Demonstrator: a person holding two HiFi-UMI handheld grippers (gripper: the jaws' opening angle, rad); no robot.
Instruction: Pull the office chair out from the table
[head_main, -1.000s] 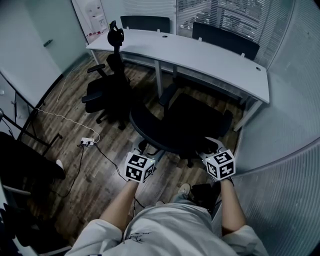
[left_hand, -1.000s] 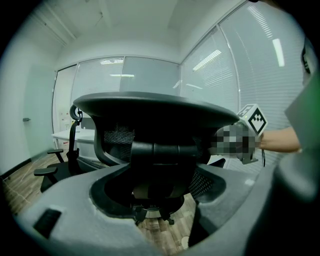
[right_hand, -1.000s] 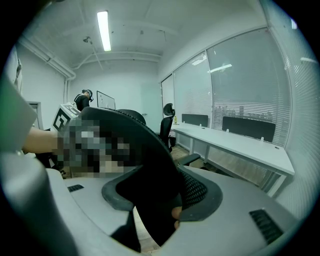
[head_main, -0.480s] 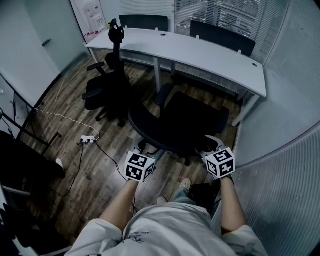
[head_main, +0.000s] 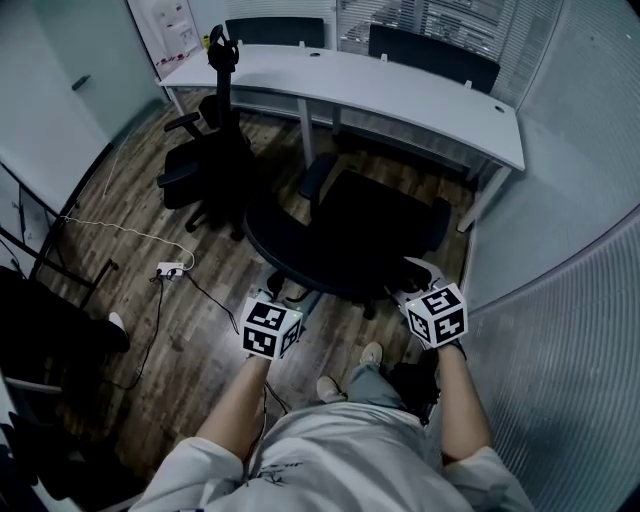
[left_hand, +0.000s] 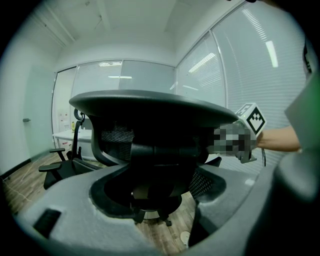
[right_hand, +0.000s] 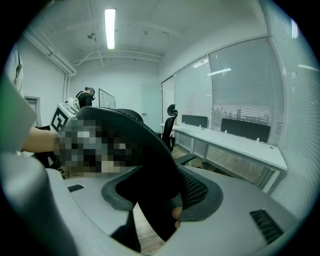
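Over on my left, a second black chair (head_main: 205, 165) stands by the end of the white table (head_main: 400, 88), and a white plug strip (head_main: 168, 268) lies on the wood floor (head_main: 130, 215). My left gripper (head_main: 288, 300) is shut tight on the left edge of the office chair (head_main: 350, 240) back. The office chair is right in front of me, its back to me, with a bit of floor showing between it and the table. My right gripper (head_main: 415, 282) is clamped on the back's right edge.
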